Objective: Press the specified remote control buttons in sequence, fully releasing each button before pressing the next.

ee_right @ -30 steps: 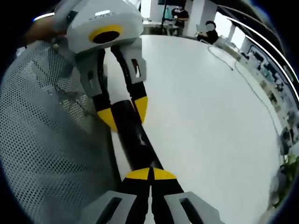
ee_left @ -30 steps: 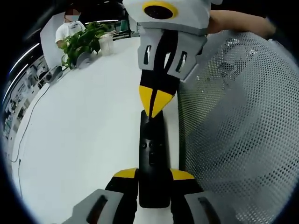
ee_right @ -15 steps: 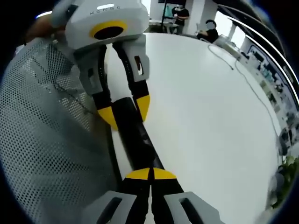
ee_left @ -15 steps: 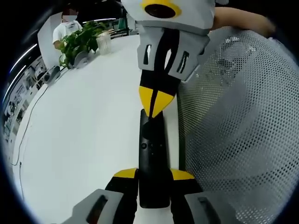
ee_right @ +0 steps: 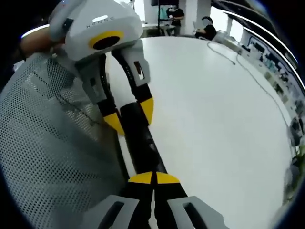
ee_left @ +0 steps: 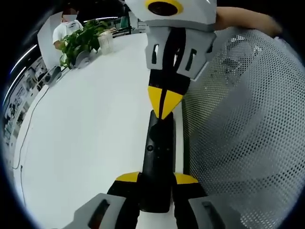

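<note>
Black plastic, slim and long: the remote [ee_left: 157, 162] lies on the white table [ee_left: 81, 143] with its near end clamped between the yellow-tipped fingers [ee_left: 127, 178] of the left gripper [ee_left: 156, 179], which hold it by its two long sides. The right gripper [ee_left: 163, 102] comes from the far end, its two tips closed together into one point that rests on or just above the remote's top face; contact cannot be told. In the right gripper view the same point [ee_right: 153, 178] sits over the remote [ee_right: 140, 143], and the left gripper [ee_right: 129, 114] grips it beyond.

Risks, as I judge them:
- The shut tips make a broad point next to small buttons [ee_left: 150, 148], so a press could catch a neighbouring key or land between keys.
- A press well ahead of the left fingers could tip or slide the remote in the clamp, since the hold is at one end.
- A tip lifted too little would leave the button half down before the next press.

Room: a mesh chair back [ee_left: 238, 143] stands just beside the remote on one side of the left fingers, close to the table edge, so drift that way is cramped. On the other side of the fingers the table is open white surface, with a potted plant [ee_left: 83, 40] well beyond.
</note>
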A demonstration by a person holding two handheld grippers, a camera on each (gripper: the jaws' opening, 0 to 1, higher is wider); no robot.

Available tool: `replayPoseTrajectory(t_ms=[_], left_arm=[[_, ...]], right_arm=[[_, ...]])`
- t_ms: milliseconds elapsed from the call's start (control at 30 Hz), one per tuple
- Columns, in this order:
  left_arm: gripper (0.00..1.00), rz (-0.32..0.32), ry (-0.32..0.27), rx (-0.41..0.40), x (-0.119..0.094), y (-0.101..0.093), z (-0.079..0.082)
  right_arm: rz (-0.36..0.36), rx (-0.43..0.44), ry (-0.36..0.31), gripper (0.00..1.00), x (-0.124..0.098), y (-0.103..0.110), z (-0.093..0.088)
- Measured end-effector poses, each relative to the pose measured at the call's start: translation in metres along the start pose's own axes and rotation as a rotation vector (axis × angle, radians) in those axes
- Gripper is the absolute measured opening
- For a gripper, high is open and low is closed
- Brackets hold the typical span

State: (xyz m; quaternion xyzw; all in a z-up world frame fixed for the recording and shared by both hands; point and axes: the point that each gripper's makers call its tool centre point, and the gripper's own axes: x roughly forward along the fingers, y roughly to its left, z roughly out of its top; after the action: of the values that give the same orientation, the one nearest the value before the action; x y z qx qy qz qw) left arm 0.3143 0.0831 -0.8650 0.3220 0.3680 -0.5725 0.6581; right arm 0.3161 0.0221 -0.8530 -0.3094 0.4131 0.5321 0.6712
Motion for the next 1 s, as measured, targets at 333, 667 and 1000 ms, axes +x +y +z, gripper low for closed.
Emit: replayPoseTrajectory(t_ms=[333, 667, 1000], left_arm=[[0.25, -0.012, -0.02, 0.02, -0.0002, -0.0005, 0.0003], [0.25, -0.023, -0.041, 0.045, -0.0003, -0.0017, 0.0011], [0.25, -0.016, -0.041, 0.018, -0.0001, -0.0013, 0.0012]], right_arm=[[0.018, -0.101, -0.013, 0.0, 0.0038, 0.0076, 0.0075], [0.009, -0.148, 0.003, 0.0, 0.0053, 0.0073, 0.0064], [0.005, -0.152, 0.01, 0.0, 0.0061, 0.0077, 0.0071]])
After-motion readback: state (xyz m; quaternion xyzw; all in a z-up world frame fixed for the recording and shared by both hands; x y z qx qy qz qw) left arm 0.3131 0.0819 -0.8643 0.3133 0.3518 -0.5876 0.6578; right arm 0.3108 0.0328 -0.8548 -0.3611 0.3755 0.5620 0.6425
